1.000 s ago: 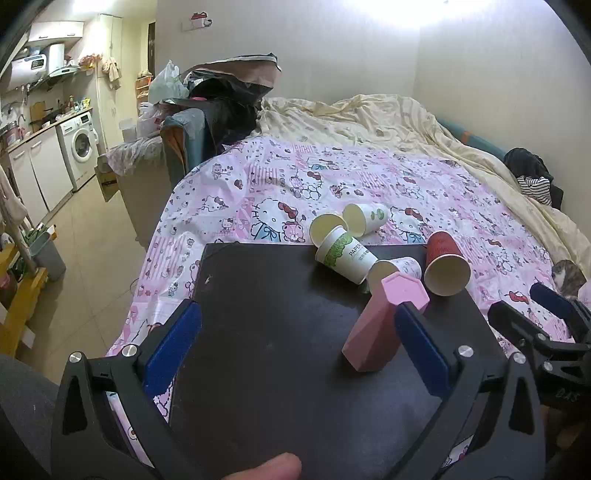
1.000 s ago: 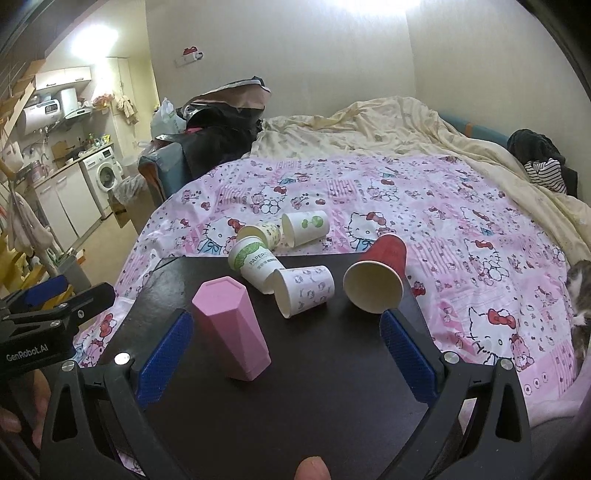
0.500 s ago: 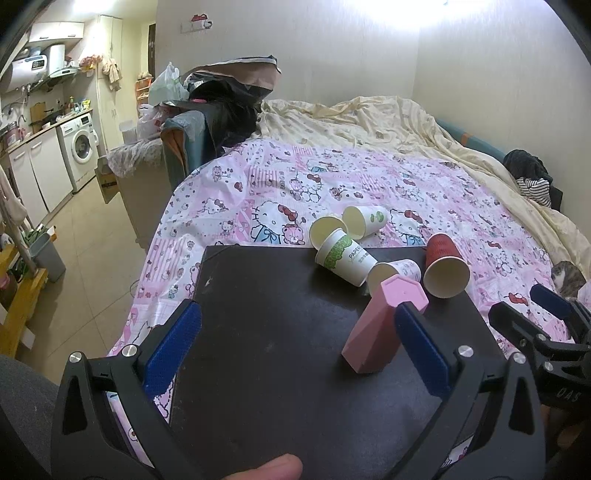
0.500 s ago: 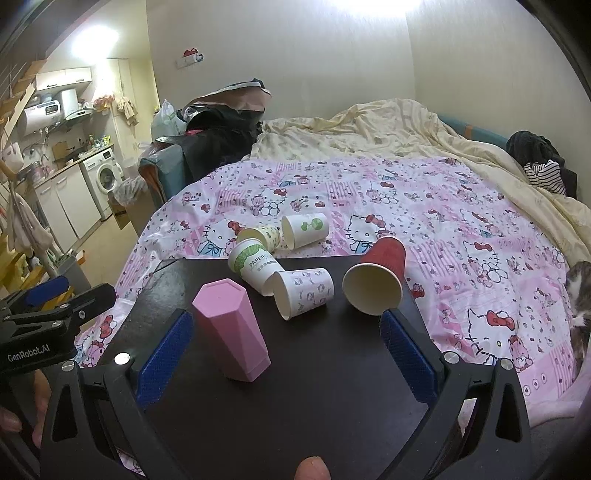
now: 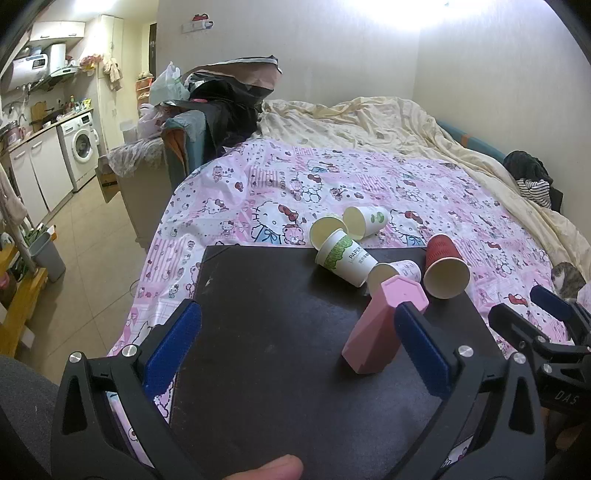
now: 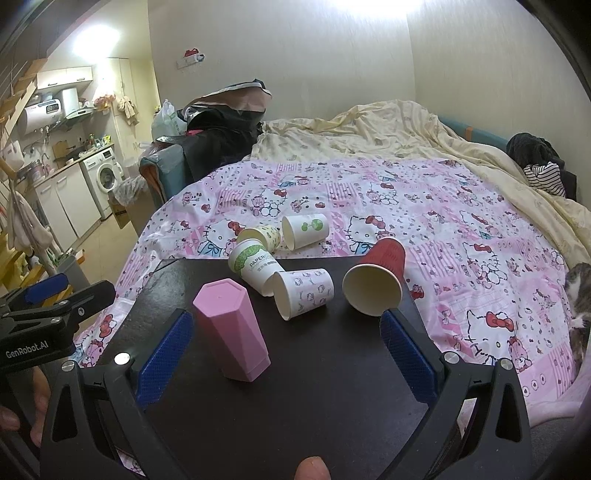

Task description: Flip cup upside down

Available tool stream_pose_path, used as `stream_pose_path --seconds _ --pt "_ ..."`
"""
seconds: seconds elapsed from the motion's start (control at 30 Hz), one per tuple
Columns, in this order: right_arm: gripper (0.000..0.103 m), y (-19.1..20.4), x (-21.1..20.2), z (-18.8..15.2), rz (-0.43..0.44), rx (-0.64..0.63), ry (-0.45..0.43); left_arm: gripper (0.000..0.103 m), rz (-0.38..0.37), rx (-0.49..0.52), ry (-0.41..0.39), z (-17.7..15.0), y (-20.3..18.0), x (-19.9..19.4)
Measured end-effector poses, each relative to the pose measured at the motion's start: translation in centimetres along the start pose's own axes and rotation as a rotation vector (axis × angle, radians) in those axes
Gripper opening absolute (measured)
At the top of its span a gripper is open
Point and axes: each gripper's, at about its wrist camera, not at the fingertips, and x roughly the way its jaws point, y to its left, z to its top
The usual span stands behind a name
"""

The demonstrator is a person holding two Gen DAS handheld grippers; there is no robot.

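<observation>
Right hand-held gripper (image 6: 284,345) hovers wide open at lower frame, empty. Pink cup (image 6: 232,330) stands inverted on the surface (image 6: 314,398); paper cups (image 6: 303,295) lie sideways, awaiting flipping.

The cat (image 6: 578,295) was cut off by the frame edge. The pink cup (image 5: 376,332) partly hid the patterned cup (image 5: 402,267) in the left view.

Dim warm room, blown-out glare high on the wall (image 5: 399,22) (both views), fisheye-curved edges, dark vignetted corners
</observation>
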Motion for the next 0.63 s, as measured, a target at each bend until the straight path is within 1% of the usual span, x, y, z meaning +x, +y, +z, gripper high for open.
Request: stream_pose_path --seconds 0.63 --pt "0.103 -0.01 -0.07 0.03 0.001 0.001 0.0 0.103 -0.009 -0.009 0.002 0.13 0.14 -0.05"
